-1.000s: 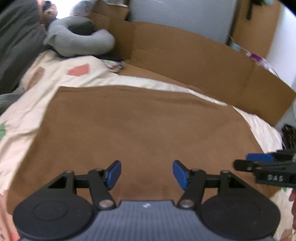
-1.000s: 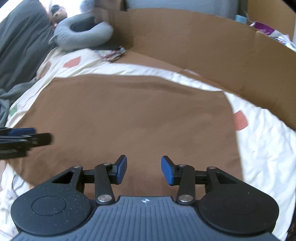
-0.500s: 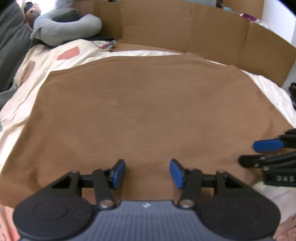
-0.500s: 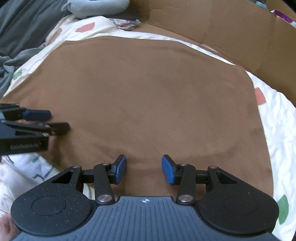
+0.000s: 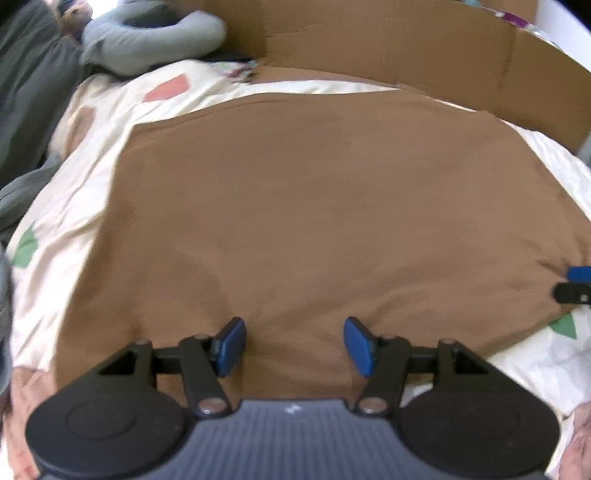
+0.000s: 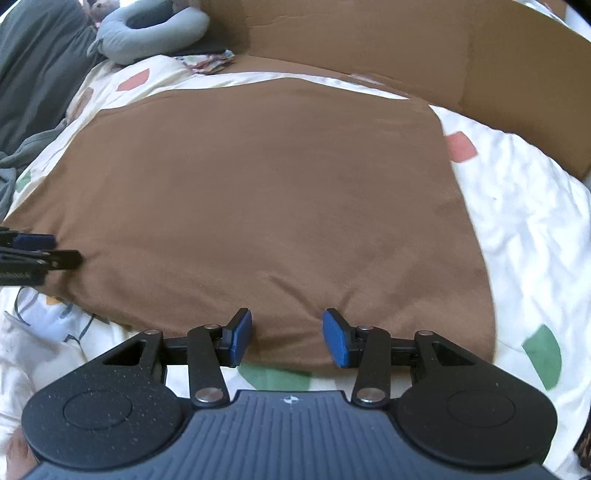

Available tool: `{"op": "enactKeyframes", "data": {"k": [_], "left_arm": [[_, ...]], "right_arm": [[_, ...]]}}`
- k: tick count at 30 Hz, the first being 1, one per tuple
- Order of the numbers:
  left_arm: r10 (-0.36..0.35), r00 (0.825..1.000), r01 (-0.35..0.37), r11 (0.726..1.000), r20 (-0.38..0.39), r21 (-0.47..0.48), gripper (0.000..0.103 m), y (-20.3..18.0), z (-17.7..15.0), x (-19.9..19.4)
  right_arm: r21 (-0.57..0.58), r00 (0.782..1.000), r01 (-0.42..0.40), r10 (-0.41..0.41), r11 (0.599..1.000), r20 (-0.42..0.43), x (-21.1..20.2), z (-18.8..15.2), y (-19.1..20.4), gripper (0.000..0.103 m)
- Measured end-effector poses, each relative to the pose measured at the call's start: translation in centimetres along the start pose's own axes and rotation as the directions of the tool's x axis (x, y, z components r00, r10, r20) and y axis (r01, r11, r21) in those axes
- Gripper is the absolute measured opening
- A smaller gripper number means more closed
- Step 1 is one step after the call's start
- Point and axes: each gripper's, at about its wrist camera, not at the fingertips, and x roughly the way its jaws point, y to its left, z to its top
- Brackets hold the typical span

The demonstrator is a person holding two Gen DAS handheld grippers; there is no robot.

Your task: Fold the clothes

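While the brown garment [image 5: 314,206] lies flat on the bedsheet [image 6: 524,206], the left gripper [image 5: 294,345] is opening over its near hem. Right gripper [image 6: 287,338] gapes too, grasping nothing; contact with the fabric is unclear.

Brown garment [image 5: 314,206]: matt, smooth soft cloth. Bedsheet [image 6: 524,206]: crinkled cream cloth, printed. Back wall [image 6: 406,40]: matt brown cardboard.

brown cloth [image 6: 266,192] flat, open room above it, cardboard wall [image 6: 424,48] blocks far edge, grey pillow [image 6: 151,29] far-left corner, bedsheet [image 6: 524,206] right side clear
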Motion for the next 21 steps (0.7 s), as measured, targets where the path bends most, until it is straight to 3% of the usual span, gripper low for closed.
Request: {"op": "enactKeyframes", "data": {"k": [4, 10, 14, 18, 21], "left_arm": [[-0.015, 1.000, 0.014, 0.998, -0.018, -0.059, 0.063, 2.7, -0.4, -0.2], [0.038, 0.999, -0.044, 0.971, -0.030, -0.234, 0.063, 7.4, -0.1, -0.7], [0.070, 0.995, -0.086, 0.954, -0.065, -0.288, 0.061, 9.4, -1.0, -0.7], [0.055, 0.995, -0.082, 0.937, -0.088, -0.339, 0.058, 11.3, -1.5, -1.6], [0.093, 0.990, -0.123, 0.937, -0.105, -0.326, 0.059, 12.2, -1.6, -2.2]], "right_arm": [[0.039, 1.000, 0.025, -0.025, 0.999, 0.010, -0.7, -0.2, -1.5, 0.050], [0.082, 0.996, 0.084, -0.087, 0.993, 0.029, -1.1, 0.5, -3.6, 0.051], [0.073, 0.993, 0.115, -0.115, 0.991, -0.005, -0.2, 0.5, -4.6, 0.051], [0.061, 0.988, 0.152, -0.152, 0.986, -0.004, -0.8, -0.1, -5.7, 0.051], [0.073, 0.982, 0.187, -0.187, 0.980, -0.019, -1.4, -0.7, -6.8, 0.052]]}}
